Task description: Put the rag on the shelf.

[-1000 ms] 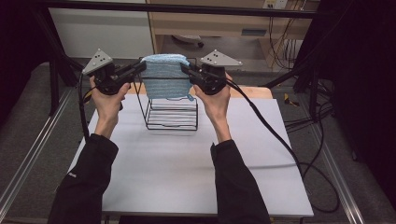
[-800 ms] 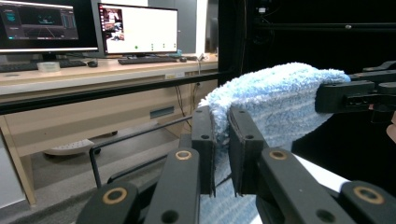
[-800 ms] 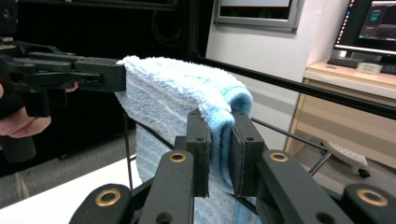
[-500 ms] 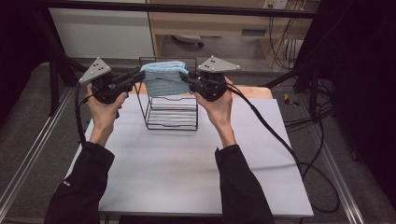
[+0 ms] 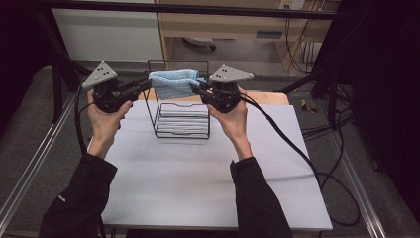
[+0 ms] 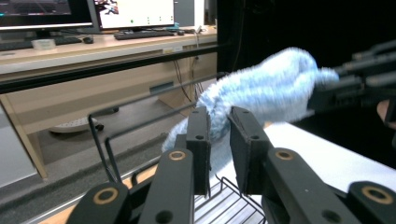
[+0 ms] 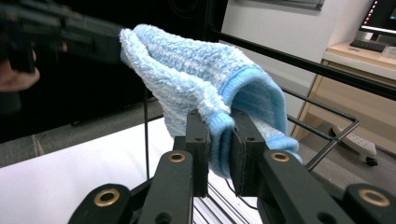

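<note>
A folded light blue towel [image 5: 174, 83] hangs stretched between my two grippers, just above the open top of a black wire rack [image 5: 181, 125] on the white table. My left gripper [image 5: 147, 85] is shut on the towel's left end [image 6: 219, 123]. On the towel's other end my right gripper [image 5: 194, 88] is shut, with the hemmed corner [image 7: 220, 135] pinched between its jaws. The left gripper view also takes in the right gripper [image 6: 359, 84] on the far end of the towel. In the right gripper view the left gripper [image 7: 70, 35] appears blurred beyond the towel [image 7: 201, 74].
The white table [image 5: 198, 178] spreads bare in front of the rack. The rack's tall rear wire frame [image 5: 176, 63] rises behind the towel. Cables [image 5: 292, 144] trail off the table's right side. A wooden desk and shelving stand beyond the table.
Both grippers have carried the towel forward and slightly down, from in front of the rack's top to over its opening. The towel now looks more bunched between them.
</note>
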`<state>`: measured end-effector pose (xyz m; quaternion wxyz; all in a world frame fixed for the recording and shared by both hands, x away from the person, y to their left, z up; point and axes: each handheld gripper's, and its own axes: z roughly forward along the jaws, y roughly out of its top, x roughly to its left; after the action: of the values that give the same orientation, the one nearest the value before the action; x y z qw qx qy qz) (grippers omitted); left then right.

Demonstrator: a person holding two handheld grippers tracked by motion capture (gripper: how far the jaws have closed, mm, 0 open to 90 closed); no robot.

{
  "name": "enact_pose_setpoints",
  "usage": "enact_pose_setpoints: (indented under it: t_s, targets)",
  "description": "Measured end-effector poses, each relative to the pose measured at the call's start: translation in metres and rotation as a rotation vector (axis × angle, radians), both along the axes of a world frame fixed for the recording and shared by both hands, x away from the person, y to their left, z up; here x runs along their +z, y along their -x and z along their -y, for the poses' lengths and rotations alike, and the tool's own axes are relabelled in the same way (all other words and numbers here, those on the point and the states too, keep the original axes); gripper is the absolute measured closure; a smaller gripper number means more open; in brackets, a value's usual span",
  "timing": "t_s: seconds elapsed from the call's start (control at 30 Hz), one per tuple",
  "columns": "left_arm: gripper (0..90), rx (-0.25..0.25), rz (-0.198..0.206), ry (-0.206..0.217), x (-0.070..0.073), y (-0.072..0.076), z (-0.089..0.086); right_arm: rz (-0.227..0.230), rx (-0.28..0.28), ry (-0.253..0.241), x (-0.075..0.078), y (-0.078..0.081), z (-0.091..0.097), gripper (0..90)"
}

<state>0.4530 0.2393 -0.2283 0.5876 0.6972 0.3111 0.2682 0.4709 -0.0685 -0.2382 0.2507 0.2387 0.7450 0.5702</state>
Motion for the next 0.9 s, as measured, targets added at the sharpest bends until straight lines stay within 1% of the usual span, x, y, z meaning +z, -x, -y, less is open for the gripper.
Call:
enact_pose_setpoints:
  t_s: [0.07,0.1,0.17,0.27,0.37,0.43,0.53,0.67,0.73,0.83,0.9]
  targets:
    - [77.7,0.009,-0.005,0.026,0.008,0.000,-0.003,0.000,0.000,0.005,-0.001,0.000,0.001,79.9]
    - [78.0,0.023,-0.012,0.037,0.012,0.000,-0.003,-0.001,0.001,0.005,-0.002,0.000,0.001,79.9]
    - [79.3,0.030,-0.026,0.054,0.019,-0.002,-0.003,0.003,0.003,0.007,-0.003,0.000,0.002,79.9]
    - [82.8,0.033,-0.053,0.050,0.027,-0.006,0.001,0.014,0.004,0.019,-0.004,0.001,0.001,79.8]
    - [84.4,0.029,-0.079,0.028,0.029,-0.012,0.009,0.021,0.005,0.026,-0.005,0.001,0.001,79.6]
    - [85.0,0.017,-0.098,0.013,0.028,-0.015,0.014,0.023,0.007,0.025,-0.006,0.002,0.001,79.3]
    - [86.5,-0.009,-0.121,-0.018,0.021,-0.016,0.019,0.023,0.013,0.024,-0.007,0.002,0.002,78.3]
    - [88.2,-0.039,-0.142,-0.029,0.011,-0.014,0.020,0.013,0.017,0.020,-0.009,0.002,0.005,75.9]
    - [88.5,-0.043,-0.147,-0.047,0.007,-0.012,0.021,0.008,0.020,0.019,-0.008,0.003,0.005,72.9]
    - [89.1,-0.052,-0.152,-0.062,0.001,-0.010,0.021,-0.001,0.026,0.019,-0.008,0.006,0.005,66.5]
    - [89.4,-0.052,-0.150,-0.080,-0.002,-0.008,0.022,-0.001,0.026,0.022,-0.007,0.008,0.006,60.7]
